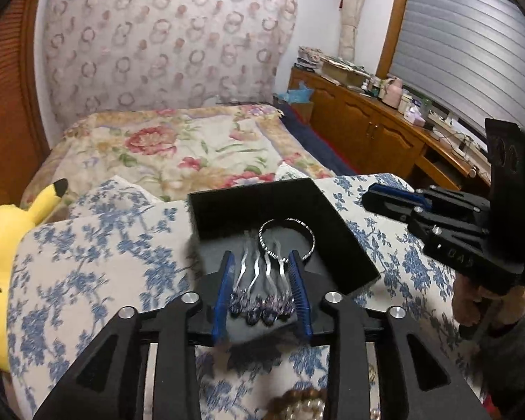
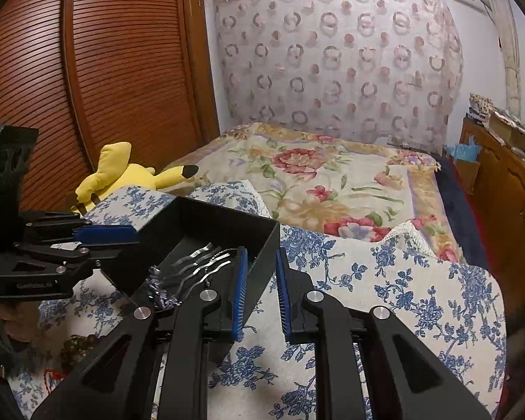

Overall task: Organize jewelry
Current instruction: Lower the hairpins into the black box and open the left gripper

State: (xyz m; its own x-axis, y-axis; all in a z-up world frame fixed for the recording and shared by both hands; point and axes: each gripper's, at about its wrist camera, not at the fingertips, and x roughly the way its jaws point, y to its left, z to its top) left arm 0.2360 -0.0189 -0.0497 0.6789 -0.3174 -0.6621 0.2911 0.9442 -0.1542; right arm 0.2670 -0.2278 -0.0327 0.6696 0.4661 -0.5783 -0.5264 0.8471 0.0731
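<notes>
— One wide bed (image 2: 332, 182) under a flowered quilt fills the upper middle of both views. What lies nearer?

— A blue-flowered cloth (image 2: 420, 297) spreads across the lower half of the frames. A yellow plush toy (image 2: 122, 171) lies at its left edge, by the slatted wooden door.

— And the black tray (image 1: 262, 206)?

— It sits on that cloth, at the centre of the left wrist view and left of centre in the right wrist view. Its walls stand up around a dark floor.

— How does the left tool (image 1: 260, 255) stand?

— Its blue pads are parted, at a middling width, above the near part of the tray. The right wrist view shows it at the left edge, raised above the tray floor and holding nothing.

— The right tool (image 2: 261, 251)?

— Narrow. In its own view one pad is over the inside of the tray and the other outside, with the tray's right wall between them. I cannot tell whether the pads press on that wall. A hand (image 1: 469, 301) holds its grip at the right edge of the left wrist view.

— Where is the jewelry?

— A silver bangle (image 1: 290, 219) lies on the tray floor. Just below it in the frame, four wavy silver hairpins (image 1: 253, 281) with purple beaded ends lie side by side, showing between the left pads. A string of brown and pearly beads (image 1: 304, 402) lies on the cloth at the bottom edge, outside the tray.
</notes>
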